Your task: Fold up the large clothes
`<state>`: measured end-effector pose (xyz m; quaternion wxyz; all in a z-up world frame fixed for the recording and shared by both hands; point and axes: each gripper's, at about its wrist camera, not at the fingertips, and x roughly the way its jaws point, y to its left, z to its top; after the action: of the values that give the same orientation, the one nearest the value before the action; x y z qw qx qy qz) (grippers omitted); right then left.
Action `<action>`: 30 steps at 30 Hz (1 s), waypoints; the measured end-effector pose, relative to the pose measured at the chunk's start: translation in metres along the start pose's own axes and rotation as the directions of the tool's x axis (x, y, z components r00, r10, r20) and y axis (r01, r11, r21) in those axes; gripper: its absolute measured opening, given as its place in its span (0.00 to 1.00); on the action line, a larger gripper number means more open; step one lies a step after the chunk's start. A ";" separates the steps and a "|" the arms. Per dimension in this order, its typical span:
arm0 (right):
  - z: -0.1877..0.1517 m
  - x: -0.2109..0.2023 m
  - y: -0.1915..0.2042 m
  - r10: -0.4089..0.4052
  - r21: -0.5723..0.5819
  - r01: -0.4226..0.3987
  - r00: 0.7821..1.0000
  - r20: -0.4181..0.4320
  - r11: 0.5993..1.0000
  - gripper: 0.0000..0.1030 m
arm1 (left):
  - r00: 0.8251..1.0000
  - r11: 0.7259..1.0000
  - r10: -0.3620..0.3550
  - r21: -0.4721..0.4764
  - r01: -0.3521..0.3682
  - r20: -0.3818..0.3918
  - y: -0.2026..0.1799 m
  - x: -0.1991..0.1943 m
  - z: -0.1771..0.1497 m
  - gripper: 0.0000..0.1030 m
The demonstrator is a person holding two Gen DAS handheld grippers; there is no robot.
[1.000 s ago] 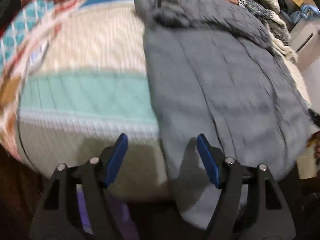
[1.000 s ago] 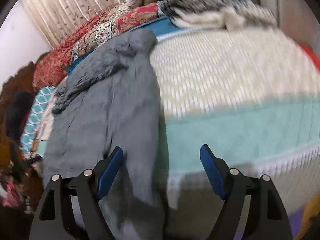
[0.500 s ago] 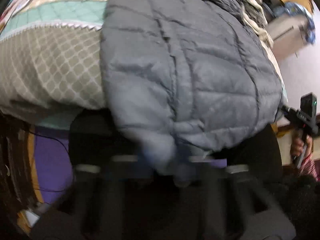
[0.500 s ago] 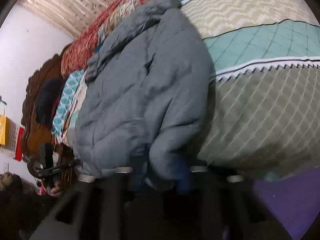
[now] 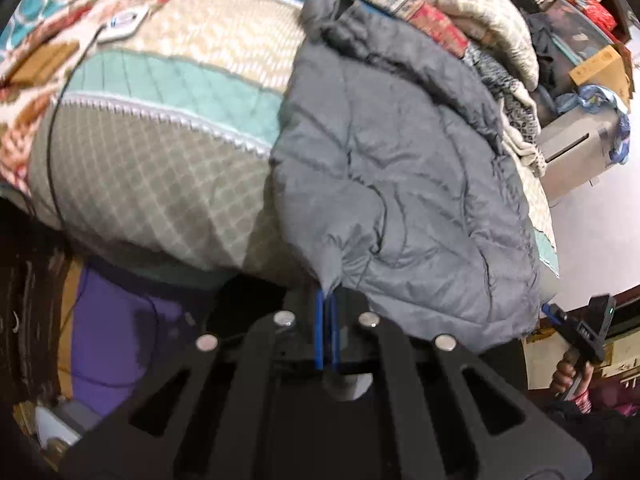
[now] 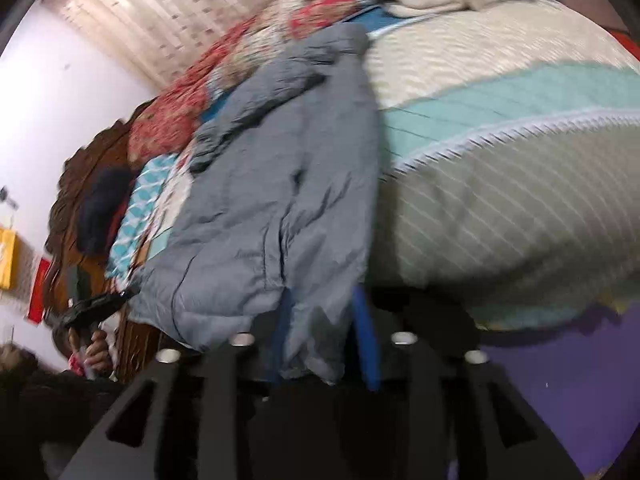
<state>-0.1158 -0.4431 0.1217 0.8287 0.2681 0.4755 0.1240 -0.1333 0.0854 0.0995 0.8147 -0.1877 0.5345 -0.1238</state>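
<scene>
bed (image 5: 160, 168) with quilted cover | left wrist: grey puffer jacket (image 5: 400, 168) lies along bed; left gripper (image 5: 327, 320) jaws pinched on its hem corner | right wrist: right gripper (image 6: 320, 344) jaws partly closed around opposite hem corner | soft, bulky, slippery; hold hems

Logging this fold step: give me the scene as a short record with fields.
garment: grey quilted puffer jacket, lying lengthwise on the bed, hem end at the near edge
surface: patchwork quilt in cream, teal and grey-green bands
left gripper: blue pads shut on a pinch of the jacket's hem corner
right gripper: blue pads either side of a thick bunch of hem, fabric between them
behind jacket: pile of folded blankets
task state: both hem corners gripped, fold not yet made
</scene>
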 end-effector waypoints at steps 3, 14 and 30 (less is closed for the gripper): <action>-0.016 0.001 -0.019 0.010 0.051 -0.009 1.000 -0.022 0.999 0.19 | 1.000 1.000 0.012 0.011 -0.012 -0.011 -0.002 0.002 0.001 0.03; -0.032 0.041 0.014 -0.007 -0.084 -0.008 0.984 -0.176 0.996 0.00 | 0.999 0.999 0.040 0.033 -0.040 -0.019 -0.004 0.002 0.007 0.03; 0.023 -0.034 0.031 0.295 -0.051 -0.296 0.955 -0.027 0.954 0.00 | 0.986 0.982 -0.163 -0.103 0.160 -0.026 0.000 -0.024 0.022 0.03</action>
<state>-0.1122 -0.4406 0.1736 0.8033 0.3121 0.4344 0.2618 -0.1223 0.0986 0.1270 0.7823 -0.2690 0.5368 -0.1657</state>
